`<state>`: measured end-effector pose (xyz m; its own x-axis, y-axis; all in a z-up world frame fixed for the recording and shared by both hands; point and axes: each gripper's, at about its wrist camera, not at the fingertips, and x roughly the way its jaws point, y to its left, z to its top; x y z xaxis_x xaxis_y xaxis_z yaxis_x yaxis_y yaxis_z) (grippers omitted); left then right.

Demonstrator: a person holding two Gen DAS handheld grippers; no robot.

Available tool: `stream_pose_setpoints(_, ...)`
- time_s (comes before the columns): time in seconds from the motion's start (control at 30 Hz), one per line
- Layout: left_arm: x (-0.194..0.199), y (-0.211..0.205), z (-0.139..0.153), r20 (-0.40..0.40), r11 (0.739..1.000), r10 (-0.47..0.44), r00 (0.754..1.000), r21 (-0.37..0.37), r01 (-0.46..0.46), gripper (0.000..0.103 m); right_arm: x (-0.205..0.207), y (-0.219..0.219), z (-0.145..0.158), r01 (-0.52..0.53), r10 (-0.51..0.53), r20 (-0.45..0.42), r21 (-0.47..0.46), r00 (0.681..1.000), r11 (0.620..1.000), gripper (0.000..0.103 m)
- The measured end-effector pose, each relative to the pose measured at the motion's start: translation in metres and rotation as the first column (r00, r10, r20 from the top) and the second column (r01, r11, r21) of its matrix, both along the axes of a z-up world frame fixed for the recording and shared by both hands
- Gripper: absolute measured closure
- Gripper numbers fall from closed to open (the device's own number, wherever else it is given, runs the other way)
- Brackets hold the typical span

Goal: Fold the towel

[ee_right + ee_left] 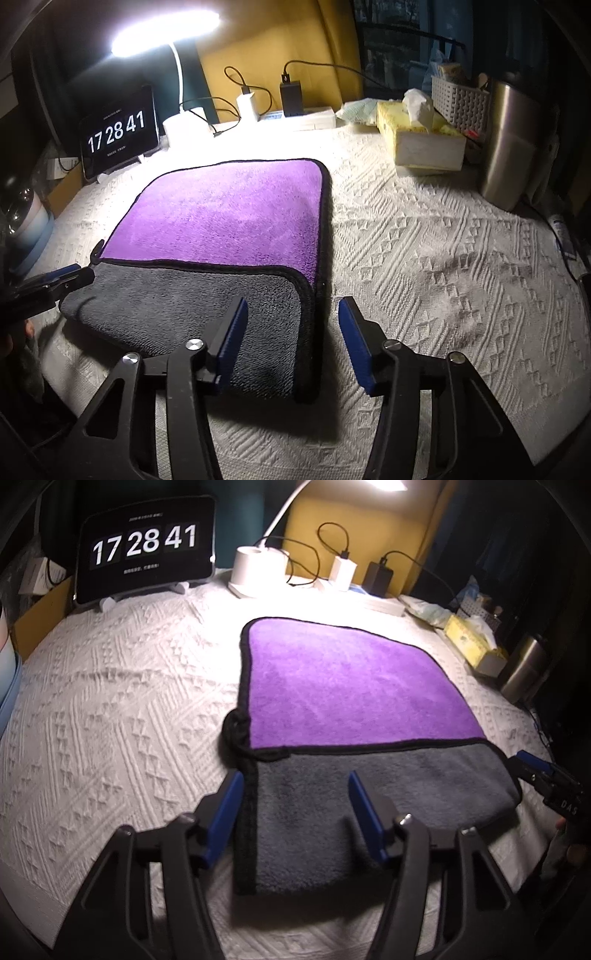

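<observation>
On the white bedspread [110,709] lies the towel [351,686], its grey near part folded over the purple; left gripper [295,801] and right gripper [291,325] both gape wide, holding nothing.

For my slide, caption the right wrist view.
Open right hand-held gripper straddles the near right edge of the partly folded towel on the bedspread.

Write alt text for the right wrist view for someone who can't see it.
A purple and grey towel lies partly folded on a white textured cloth, with the open right tool straddling its near right corner. The left tool sits at its left edge.
</observation>
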<state>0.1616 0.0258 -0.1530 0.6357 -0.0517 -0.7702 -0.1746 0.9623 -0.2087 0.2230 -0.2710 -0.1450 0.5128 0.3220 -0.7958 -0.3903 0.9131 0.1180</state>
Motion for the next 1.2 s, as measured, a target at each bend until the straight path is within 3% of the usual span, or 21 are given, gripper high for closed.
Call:
stream_pose_setpoints(0.23, -0.001, 0.002, -0.005, -0.015, 0.999, 0.018, 1.0, 0.03, -0.017, 0.063, 0.007, 0.003, -0.011, -0.004, 0.004, -0.032, 0.001, 0.999, 1.0, 0.057)
stream_pose_setpoints(0.47, -0.007, 0.0, -0.002, 0.012, 0.997, 0.03, 0.999, 0.067, -0.031, 0.077, 0.013, 0.006, -0.019, -0.009, 0.009, -0.052, -0.004, 0.999, 1.0, 0.079)
stream_pose_setpoints(0.53, -0.009, -0.002, 0.0, 0.027, 0.996, 0.034, 0.999, 0.088, -0.036, 0.088, 0.012, 0.006, -0.018, -0.008, 0.008, -0.04, -0.006, 0.999, 1.0, 0.085)
stream_pose_setpoints(0.63, -0.01, -0.003, 0.002, 0.043, 0.995, 0.022, 0.999, 0.097, -0.026, 0.095, 0.011, 0.007, -0.015, -0.013, 0.012, -0.018, -0.02, 1.0, 1.0, 0.093)
stream_pose_setpoints(0.93, -0.007, 0.004, -0.009, -0.024, 0.997, 0.044, 0.999, 0.067, -0.042, 0.093, 0.002, 0.008, -0.004, -0.034, 0.034, 0.027, -0.019, 0.999, 0.999, 0.096)
stream_pose_setpoints(1.1, -0.002, -0.001, -0.011, -0.038, 0.994, 0.033, 0.999, 0.102, -0.029, 0.09, -0.002, 0.012, -0.001, -0.046, 0.046, 0.029, -0.012, 0.999, 0.999, 0.096)
stream_pose_setpoints(1.2, -0.002, 0.002, -0.011, -0.033, 0.998, 0.027, 0.999, 0.065, -0.025, 0.089, -0.003, 0.012, 0.002, -0.048, 0.048, 0.033, -0.006, 0.998, 0.999, 0.096)
